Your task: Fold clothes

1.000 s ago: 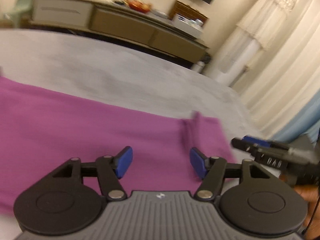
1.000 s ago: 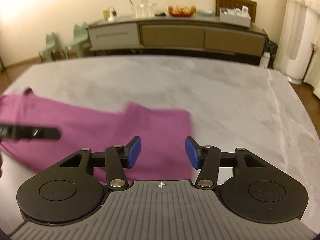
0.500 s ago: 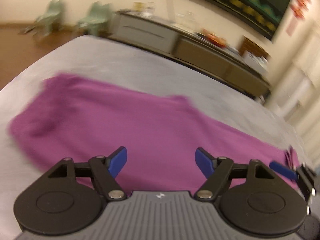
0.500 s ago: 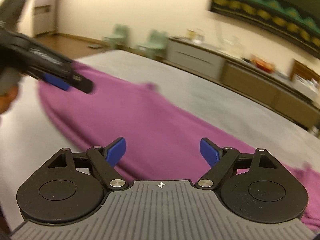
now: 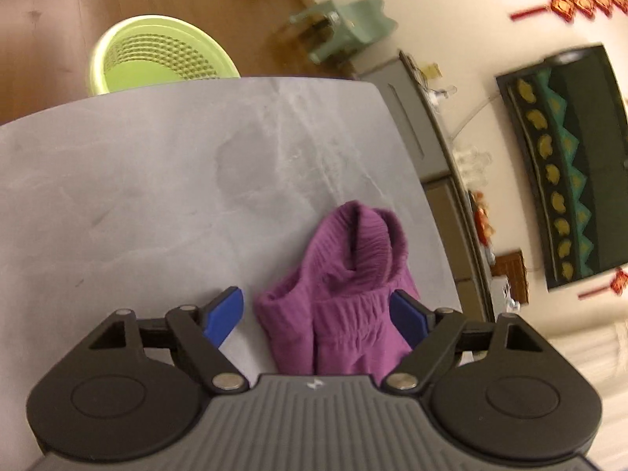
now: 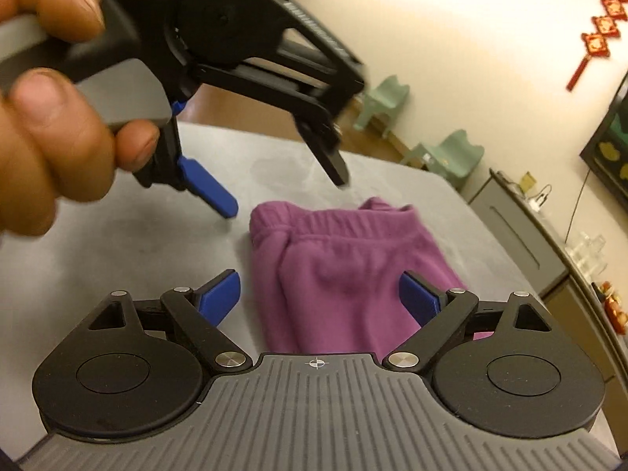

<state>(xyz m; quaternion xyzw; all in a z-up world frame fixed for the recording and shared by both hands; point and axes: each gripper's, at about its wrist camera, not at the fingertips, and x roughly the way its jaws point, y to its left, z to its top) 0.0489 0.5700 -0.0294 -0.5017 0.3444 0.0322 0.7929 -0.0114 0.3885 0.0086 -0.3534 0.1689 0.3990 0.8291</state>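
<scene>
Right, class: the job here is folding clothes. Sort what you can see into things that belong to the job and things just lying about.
Belongs to the job:
- purple garment, lying bunched on the table
- grey table
- left gripper, jaws opening, empty
- right gripper, jaws open, empty

Just lying about:
- green basket
- green chairs
- sideboard
- wall picture

pants (image 5: 345,294) on counter (image 5: 157,196), near its far right edge | left tool (image 5: 318,312) low over pants' near end | right tool (image 6: 318,294) just beside it, over same pants | basket (image 5: 157,55) on floor behind counter | chairs (image 5: 345,23) farther back by wall
</scene>
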